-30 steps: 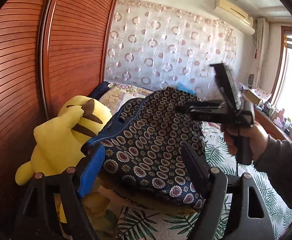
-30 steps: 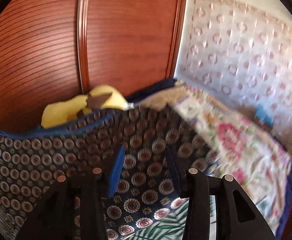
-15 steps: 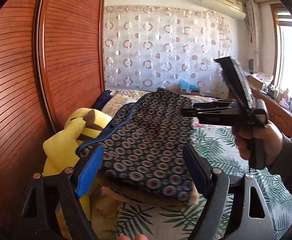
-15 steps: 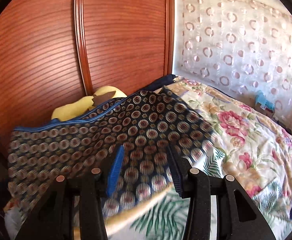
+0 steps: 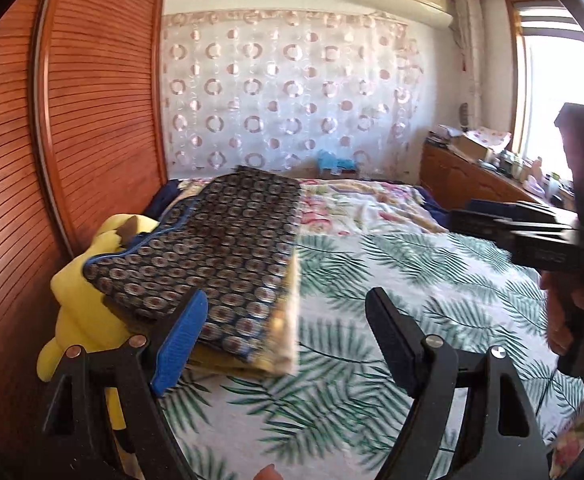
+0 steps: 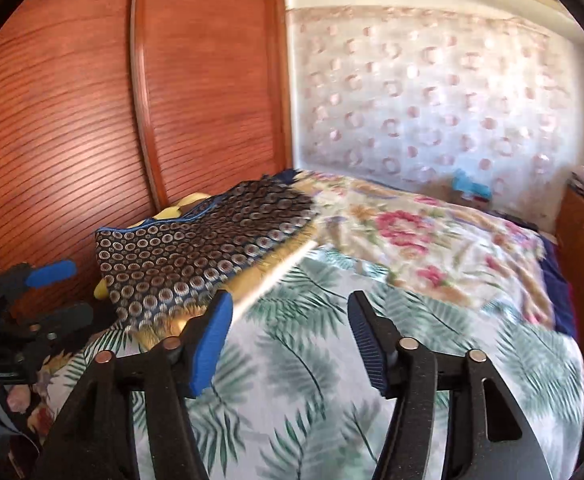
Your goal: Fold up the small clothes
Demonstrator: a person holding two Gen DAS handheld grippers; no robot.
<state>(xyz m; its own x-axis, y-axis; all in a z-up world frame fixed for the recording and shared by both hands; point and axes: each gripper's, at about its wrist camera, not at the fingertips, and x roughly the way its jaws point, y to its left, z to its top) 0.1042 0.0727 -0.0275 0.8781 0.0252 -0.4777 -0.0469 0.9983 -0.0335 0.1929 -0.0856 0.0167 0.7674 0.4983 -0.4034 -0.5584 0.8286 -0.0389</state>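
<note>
The folded patterned garment is laid at the bed's left edge, partly over a yellow plush toy. The jaws of the left gripper are spread wide and empty; those of the right gripper have just been opening, with nothing between them.

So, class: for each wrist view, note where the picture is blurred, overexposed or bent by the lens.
Left wrist view: window blown out white, wardrobe door bowed by the fisheye, fern-print sheet slightly smeared. Right wrist view: heavier motion blur over the floral quilt and curtain; corners dark.
</note>
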